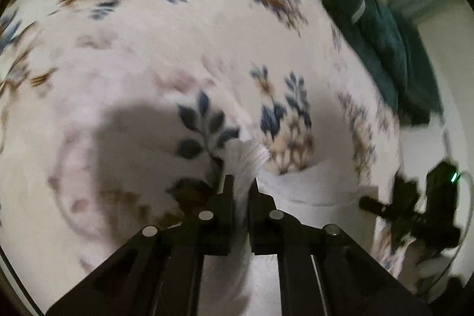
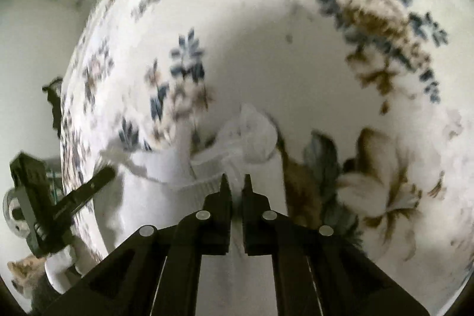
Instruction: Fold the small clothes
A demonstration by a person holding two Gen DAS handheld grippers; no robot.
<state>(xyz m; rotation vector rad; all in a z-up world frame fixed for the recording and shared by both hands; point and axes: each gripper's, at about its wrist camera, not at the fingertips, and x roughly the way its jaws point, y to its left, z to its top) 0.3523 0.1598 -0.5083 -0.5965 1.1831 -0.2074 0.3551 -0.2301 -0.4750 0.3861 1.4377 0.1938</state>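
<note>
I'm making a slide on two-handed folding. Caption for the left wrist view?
Left tool shut on a white garment's ribbed edge above a floral bedspread; right tool alongside.

The left hand-held gripper [image 1: 241, 182] points steeply downward, its two black fingers drawn close together with only a narrow slit between the tips, pinching white ribbed cloth [image 1: 251, 159]. The right hand-held gripper [image 2: 235, 181] tilts down more steeply, its fingers likewise nearly together on the white cloth's edge. Each gripper appears blurred at the side of the other's view.
</note>
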